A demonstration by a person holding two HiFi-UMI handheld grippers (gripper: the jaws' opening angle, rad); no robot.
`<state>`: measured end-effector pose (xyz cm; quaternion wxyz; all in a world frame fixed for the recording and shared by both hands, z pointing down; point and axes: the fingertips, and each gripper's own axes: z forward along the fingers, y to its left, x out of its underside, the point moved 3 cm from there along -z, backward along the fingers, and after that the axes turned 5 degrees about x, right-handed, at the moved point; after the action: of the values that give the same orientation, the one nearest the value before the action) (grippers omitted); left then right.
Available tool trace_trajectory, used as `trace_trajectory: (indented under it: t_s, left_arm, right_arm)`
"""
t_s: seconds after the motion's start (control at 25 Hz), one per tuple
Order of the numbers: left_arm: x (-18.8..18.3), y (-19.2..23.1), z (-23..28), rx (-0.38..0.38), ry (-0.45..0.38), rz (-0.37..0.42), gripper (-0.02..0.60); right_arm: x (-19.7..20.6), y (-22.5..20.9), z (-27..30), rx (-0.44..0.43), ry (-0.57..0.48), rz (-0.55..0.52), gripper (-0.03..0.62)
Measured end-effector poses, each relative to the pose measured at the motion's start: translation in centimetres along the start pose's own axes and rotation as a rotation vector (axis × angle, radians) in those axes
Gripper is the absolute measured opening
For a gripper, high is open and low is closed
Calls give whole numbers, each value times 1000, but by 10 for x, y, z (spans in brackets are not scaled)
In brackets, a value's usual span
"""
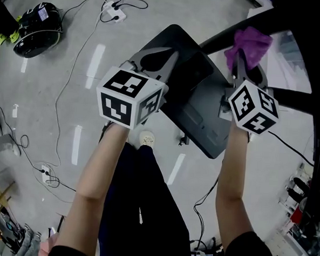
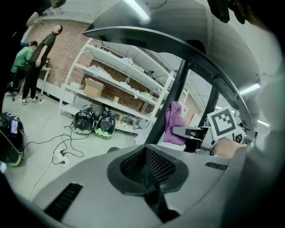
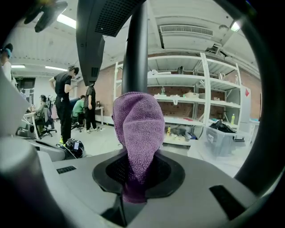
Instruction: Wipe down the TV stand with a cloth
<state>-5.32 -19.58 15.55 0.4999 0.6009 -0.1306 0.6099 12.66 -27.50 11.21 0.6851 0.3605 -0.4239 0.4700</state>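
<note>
My right gripper [image 1: 243, 70] has its two jaws pinched on the lower end of a purple terry cloth [image 3: 136, 133]. The cloth's looped pile bulges up into a soft rounded hood right in front of the TV stand's smooth black pole [image 3: 135, 53]. I cannot tell whether the fabric touches it. My left gripper [image 2: 150, 185] has its jaws pressed together with nothing between them. Their black perforated pads meet in a narrow seam inside the matte grey housing.

From the head view both grippers hang over the stand's dark base plate [image 1: 204, 119], a flat slab with rounded corners and a shallow recessed panel. The polished grey floor [image 1: 55, 69] around it carries thin black cables [image 1: 65, 86]. White metal shelving [image 2: 116, 80] lines the brick wall beyond.
</note>
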Motion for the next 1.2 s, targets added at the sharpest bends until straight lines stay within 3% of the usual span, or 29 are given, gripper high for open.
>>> trace_trajectory:
  t_s: [0.52,0.92,1.2]
  left_arm:
    - [30,15,-7,-45,14,-40,7]
    - [37,16,-11,-58,21,-49,6]
    - [36,10,-12,-42,26,-40,7]
  right_arm:
    - [60,14,30,-79,129,-7,89]
    - [102,14,40,-140,302,124,89]
    - [105,17,32,-136,293,134,89]
